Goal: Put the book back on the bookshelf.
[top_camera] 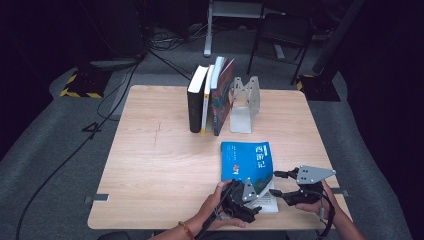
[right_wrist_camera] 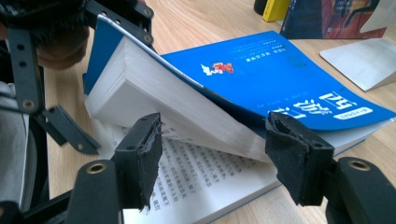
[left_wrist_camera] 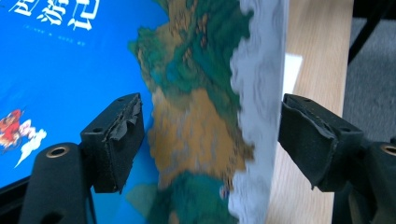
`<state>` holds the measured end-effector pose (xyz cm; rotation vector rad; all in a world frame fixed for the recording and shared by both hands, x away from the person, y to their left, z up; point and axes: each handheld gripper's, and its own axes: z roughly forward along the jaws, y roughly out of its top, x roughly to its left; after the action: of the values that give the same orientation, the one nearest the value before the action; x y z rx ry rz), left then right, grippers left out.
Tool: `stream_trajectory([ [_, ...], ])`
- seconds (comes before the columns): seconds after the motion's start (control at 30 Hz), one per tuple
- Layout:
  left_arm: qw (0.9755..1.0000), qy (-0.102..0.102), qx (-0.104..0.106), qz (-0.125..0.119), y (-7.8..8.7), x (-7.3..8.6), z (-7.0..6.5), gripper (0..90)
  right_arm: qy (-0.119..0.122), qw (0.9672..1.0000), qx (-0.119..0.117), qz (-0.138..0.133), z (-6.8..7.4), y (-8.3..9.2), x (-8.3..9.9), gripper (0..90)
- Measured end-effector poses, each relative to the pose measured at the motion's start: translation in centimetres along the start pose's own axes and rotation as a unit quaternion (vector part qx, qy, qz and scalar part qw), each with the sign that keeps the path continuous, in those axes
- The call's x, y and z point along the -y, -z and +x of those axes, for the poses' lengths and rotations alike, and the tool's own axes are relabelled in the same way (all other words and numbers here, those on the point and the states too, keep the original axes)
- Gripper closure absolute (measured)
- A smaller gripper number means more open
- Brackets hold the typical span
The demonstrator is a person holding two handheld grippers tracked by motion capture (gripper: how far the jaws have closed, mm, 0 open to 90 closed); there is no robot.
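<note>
Blue book (top_camera: pixel 247 162) lies flat at the table's (top_camera: pixel 160 165) near edge, spine running away from the person; its near corner is lifted by the left gripper (top_camera: pixel 243 199), jaws wide about the raised cover and pages, while the right gripper (top_camera: pixel 281 184), open and empty, faces the exposed fore-edge just beside.

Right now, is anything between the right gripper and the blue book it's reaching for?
Nothing visible is in the way. The right gripper has open jaws pointing straight at the page edges of the blue book, with just bare printed pages between. The left gripper is lifting the cover's near corner, off to the side.
</note>
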<state>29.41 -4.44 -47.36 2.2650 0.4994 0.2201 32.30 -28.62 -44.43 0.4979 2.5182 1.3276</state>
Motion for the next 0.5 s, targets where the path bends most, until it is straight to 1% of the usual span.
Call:
stream_trajectory([
  [0.03,1.0000,0.003,-0.001,0.001,-0.1,-0.1,0.0,23.5,0.000,1.0000,0.001,-0.001,0.0,-0.1,-0.1,37.2],
  [0.07,0.9999,0.011,-0.003,-0.002,-0.2,-0.2,0.1,24.1,0.000,1.0000,0.001,-0.002,0.0,-0.1,-0.1,37.2],
  [0.1,0.9998,0.018,-0.008,-0.003,-0.2,-0.3,0.1,26.5,0.000,1.0000,0.002,-0.003,0.0,-0.2,-0.2,37.0],
  [0.13,0.9996,0.021,-0.016,-0.006,-0.2,-0.4,0.1,30.2,0.000,1.0000,0.002,-0.003,-0.1,-0.2,-0.2,37.0],
  [0.17,0.9996,0.022,-0.016,-0.006,-0.3,-0.4,0.2,34.1,0.000,1.0000,0.003,-0.004,-0.1,-0.3,-0.3,37.0],
  [0.2,0.9995,0.023,-0.021,-0.006,-0.3,-0.4,0.3,35.4,0.000,1.0000,0.004,-0.005,-0.1,-0.3,-0.3,36.9],
  [0.23,0.9994,0.026,-0.021,-0.008,-0.2,-0.4,0.3,39.6,0.000,1.0000,0.006,-0.005,-0.1,-0.3,-0.3,36.9],
  [0.27,0.9994,0.028,-0.021,-0.008,-0.2,-0.4,0.4,40.4,-0.001,1.0000,0.007,-0.006,0.0,-0.3,-0.4,36.9],
  [0.3,0.9995,0.026,-0.014,-0.013,-0.1,-0.3,0.4,43.8,-0.002,0.9999,0.008,-0.007,-0.1,-0.3,-0.4,36.9],
  [0.33,0.9995,0.023,-0.011,-0.019,0.1,-0.3,0.4,47.9,-0.004,0.9999,0.011,-0.007,-0.1,-0.4,-0.4,36.9],
  [0.37,0.9996,0.021,-0.010,-0.019,0.2,-0.3,0.4,51.3,-0.008,0.9999,0.012,-0.008,-0.1,-0.4,-0.4,36.9],
  [0.4,0.9998,0.009,-0.012,-0.017,0.3,-0.3,0.3,54.5,-0.009,0.9999,0.012,-0.008,-0.1,-0.3,-0.4,36.8],
  [0.43,0.9997,-0.002,-0.015,-0.018,0.5,-0.4,0.1,59.9,-0.008,0.9998,0.014,-0.008,-0.1,-0.4,-0.4,37.0],
  [0.47,0.9995,-0.011,-0.022,-0.017,0.6,-0.5,-0.1,64.9,-0.007,0.9998,0.018,-0.009,-0.1,-0.4,-0.4,37.2],
  [0.5,0.9994,-0.015,-0.026,-0.019,0.8,-0.5,-0.2,68.1,-0.008,0.9997,0.020,-0.010,-0.1,-0.3,-0.5,37.6],
])
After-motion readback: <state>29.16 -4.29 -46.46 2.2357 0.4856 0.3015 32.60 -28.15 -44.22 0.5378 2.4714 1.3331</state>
